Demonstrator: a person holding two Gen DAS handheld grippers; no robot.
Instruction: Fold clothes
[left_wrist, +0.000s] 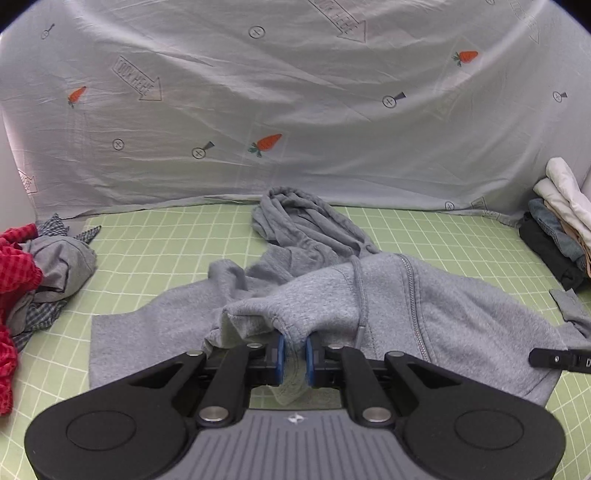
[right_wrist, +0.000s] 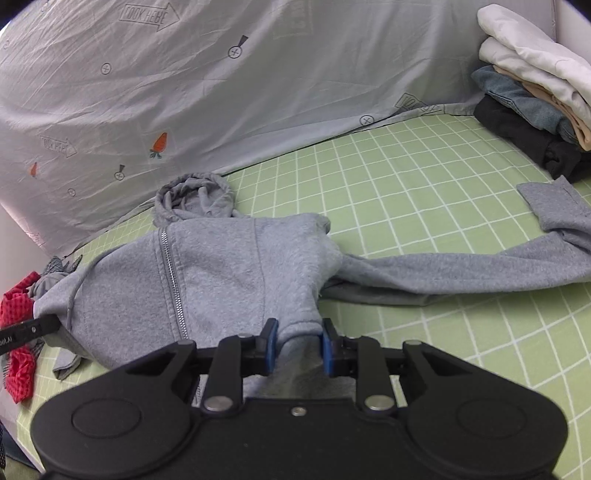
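Observation:
A grey zip hoodie (left_wrist: 424, 306) lies on the green grid mat, hood toward the back sheet. My left gripper (left_wrist: 294, 349) is shut on a fold of the hoodie's hem, with grey cloth bunched between the blue pads. My right gripper (right_wrist: 298, 345) is shut on another part of the hem of the hoodie (right_wrist: 229, 266). One sleeve (right_wrist: 461, 273) stretches out to the right across the mat. The zipper (right_wrist: 171, 284) runs down the front. The tip of the right gripper shows at the right edge of the left wrist view (left_wrist: 554, 357).
A pile of unfolded clothes, red checked and grey (left_wrist: 33, 280), lies at the left. A stack of folded clothes (right_wrist: 535, 96) sits at the back right. A pale printed sheet (left_wrist: 295, 110) hangs behind the green grid mat (right_wrist: 406, 177).

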